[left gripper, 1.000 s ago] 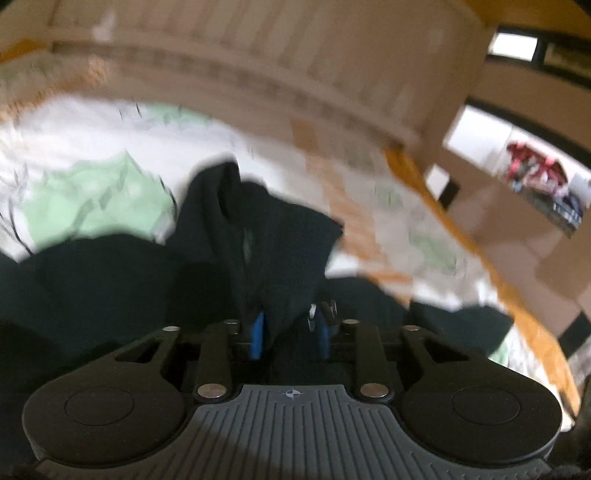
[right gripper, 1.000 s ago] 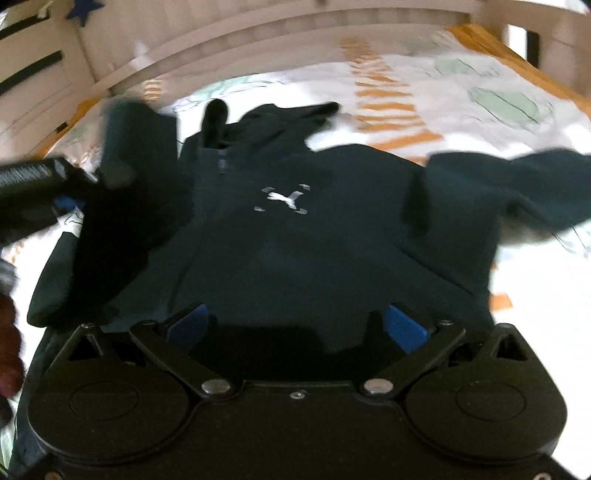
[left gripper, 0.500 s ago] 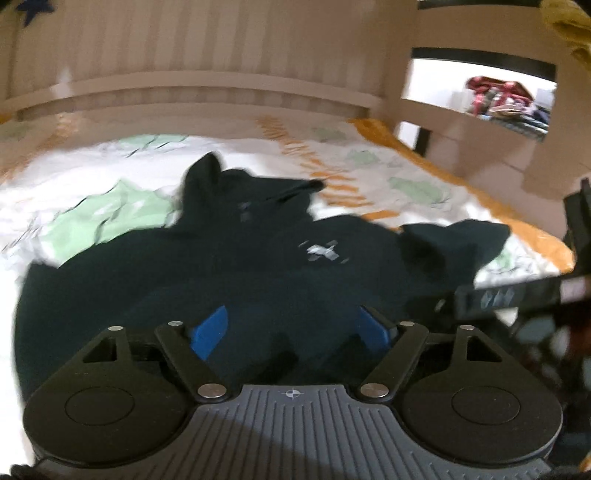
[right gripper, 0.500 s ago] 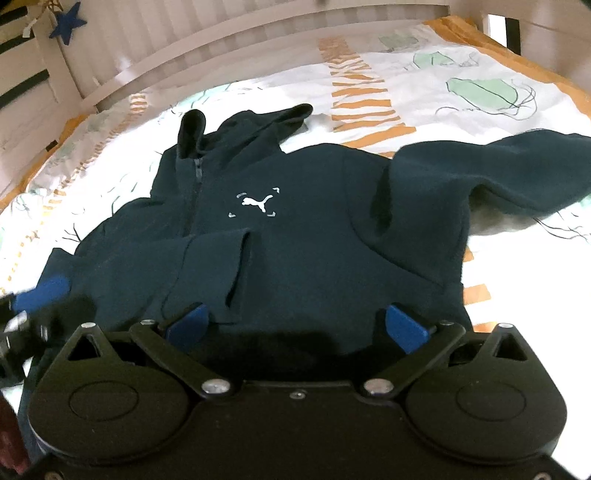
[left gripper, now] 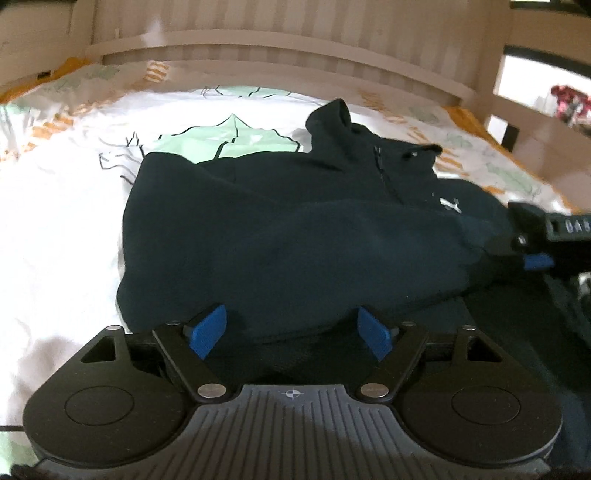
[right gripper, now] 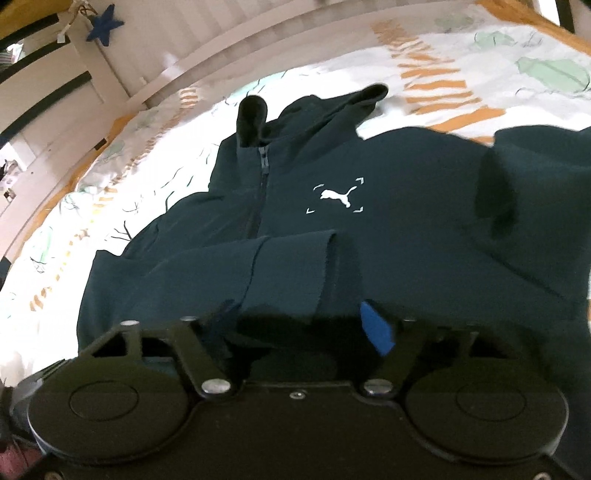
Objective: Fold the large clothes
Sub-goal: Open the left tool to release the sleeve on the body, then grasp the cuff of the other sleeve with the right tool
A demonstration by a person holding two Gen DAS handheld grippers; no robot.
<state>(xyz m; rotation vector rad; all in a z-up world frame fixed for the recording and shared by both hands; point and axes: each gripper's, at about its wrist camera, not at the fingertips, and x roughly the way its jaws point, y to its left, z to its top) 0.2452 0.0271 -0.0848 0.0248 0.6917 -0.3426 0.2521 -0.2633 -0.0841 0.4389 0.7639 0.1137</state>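
A dark navy zip hoodie (left gripper: 295,240) with a white cat logo (right gripper: 338,194) lies face up on the bed. One sleeve is folded across its chest, and its cuff (right gripper: 295,266) ends just ahead of my right gripper (right gripper: 299,321). That gripper's jaws are closing with the cuff's fabric between the blue pads. My left gripper (left gripper: 291,328) hovers over the hoodie's near left edge with its jaws opening and nothing pinched between them. The other sleeve (right gripper: 535,184) is bunched at the right. My right gripper (left gripper: 535,240) also shows at the right edge of the left wrist view.
The hoodie rests on a white bedsheet (left gripper: 55,221) with green and orange prints. A pale slatted bed rail (left gripper: 258,40) runs along the far side. A blue star (right gripper: 105,26) hangs at the upper left.
The left gripper let go of the sleeve, which now lies folded across the chest, and moved over to the hoodie's left edge. The right gripper's jaws narrowed around the cuff.
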